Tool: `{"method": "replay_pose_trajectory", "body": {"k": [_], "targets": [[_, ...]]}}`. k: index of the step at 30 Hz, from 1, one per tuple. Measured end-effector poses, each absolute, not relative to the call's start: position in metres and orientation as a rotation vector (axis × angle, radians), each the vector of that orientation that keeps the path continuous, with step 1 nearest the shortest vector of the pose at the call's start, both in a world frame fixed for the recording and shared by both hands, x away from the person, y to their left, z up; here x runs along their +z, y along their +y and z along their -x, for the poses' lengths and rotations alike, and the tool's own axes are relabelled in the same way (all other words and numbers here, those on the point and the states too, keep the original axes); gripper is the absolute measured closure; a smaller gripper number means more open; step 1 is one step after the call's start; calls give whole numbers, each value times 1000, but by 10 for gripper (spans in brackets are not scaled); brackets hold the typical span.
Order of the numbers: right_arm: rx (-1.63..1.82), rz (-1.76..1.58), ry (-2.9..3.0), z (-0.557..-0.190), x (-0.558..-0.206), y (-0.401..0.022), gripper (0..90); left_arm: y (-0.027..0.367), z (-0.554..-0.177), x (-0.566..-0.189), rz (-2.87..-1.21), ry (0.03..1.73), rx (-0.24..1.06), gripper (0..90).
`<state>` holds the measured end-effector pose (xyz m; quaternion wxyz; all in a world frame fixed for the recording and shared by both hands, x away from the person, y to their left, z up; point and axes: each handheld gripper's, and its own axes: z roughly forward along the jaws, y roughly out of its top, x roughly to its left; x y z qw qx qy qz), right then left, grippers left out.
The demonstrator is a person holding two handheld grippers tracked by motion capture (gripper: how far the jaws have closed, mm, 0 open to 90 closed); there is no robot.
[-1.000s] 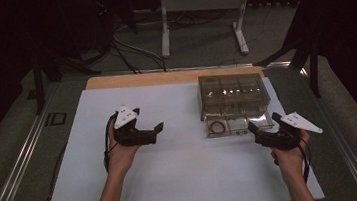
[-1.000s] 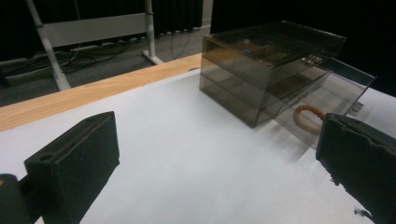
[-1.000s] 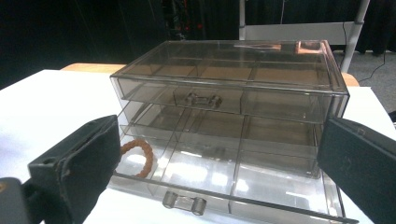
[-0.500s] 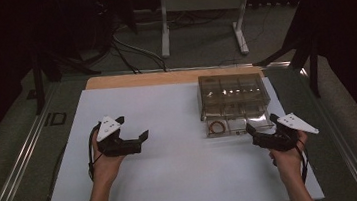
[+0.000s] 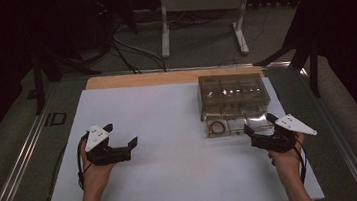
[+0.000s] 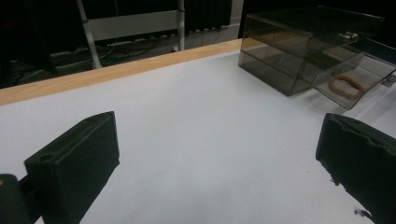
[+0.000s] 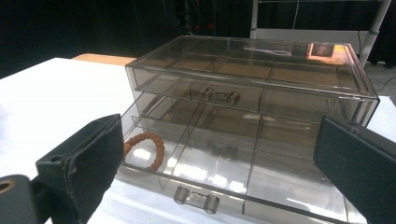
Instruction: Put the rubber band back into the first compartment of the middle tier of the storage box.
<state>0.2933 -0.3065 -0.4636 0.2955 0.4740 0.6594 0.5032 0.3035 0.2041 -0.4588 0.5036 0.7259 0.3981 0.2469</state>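
left gripper [image 5: 123, 147] has pulled back toward the person and to the table's left vs 1 s ago, further from the box; right gripper [image 5: 260, 128] barely shifted, sits just in front of the pulled-out bottom drawer [image 7: 219, 170].

both claws spread wide w/ nothing between the jaws; left one over bare white tabletop [image 5: 171, 146], well apart from everything.

smoky transparent plastic drawer organiser [image 5: 233, 96] sits at the table's far right; lower drawer out, upper one closed w/ its clear knob [image 7: 220, 96] visible; brown beaded bracelet ring [image 7: 144, 148] lies flat in the left compartment of the open drawer, near the left divider wall, not touching either gripper.

handling, my read: bracelet is light, floppy on its cord, beads round and prob slippery; pinch across one side of the loop, jaws straddling the bead strand from above; compartment walls limit approach angle. drawer itself is thin hard plastic, light, slides easily; take it by the small clear front knob [image 7: 196, 199]; box may skid on the smooth top if pushed hard.
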Motion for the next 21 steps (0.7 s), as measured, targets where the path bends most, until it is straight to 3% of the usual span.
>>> {"method": "replay_pose_trajectory", "body": {"k": [21], "targets": [[1275, -1349, 1807, -293, -459, -310, 20, 211, -299, -462, -1733, 985, 625, 10]]}}
